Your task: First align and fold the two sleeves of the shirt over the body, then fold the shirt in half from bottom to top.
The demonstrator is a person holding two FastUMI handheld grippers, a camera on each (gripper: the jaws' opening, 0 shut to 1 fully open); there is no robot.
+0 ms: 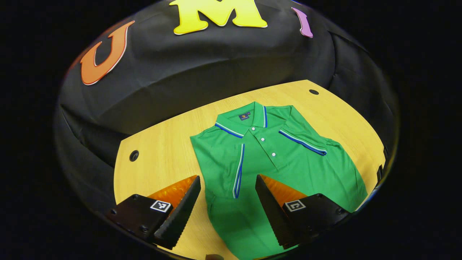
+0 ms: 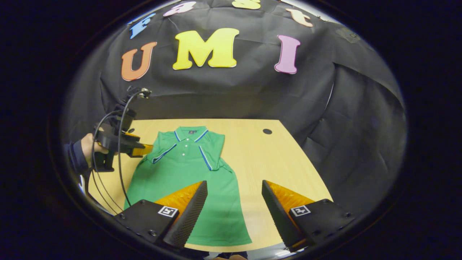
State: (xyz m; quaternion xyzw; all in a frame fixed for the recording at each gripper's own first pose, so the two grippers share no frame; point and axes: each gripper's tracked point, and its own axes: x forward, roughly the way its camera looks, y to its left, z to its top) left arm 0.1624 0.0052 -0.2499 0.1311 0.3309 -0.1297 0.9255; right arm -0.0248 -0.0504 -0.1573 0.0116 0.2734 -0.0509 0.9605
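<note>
green shirt (image 2: 187,180) lies flat with both sleeves already folded in, so both grippers (image 1: 228,213) (image 2: 234,213) hover spread wide, ready for its hem.

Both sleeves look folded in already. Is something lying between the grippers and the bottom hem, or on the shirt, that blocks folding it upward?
Nothing visible blocks it. The shirt lies alone on the table; both the right gripper and left gripper are open.

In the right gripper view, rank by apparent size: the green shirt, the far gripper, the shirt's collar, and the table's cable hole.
1. green shirt
2. far gripper, the left one, with its body and cables
3. collar
4. cable hole

Apparent sizes only; distance from the camera skews them.
</note>
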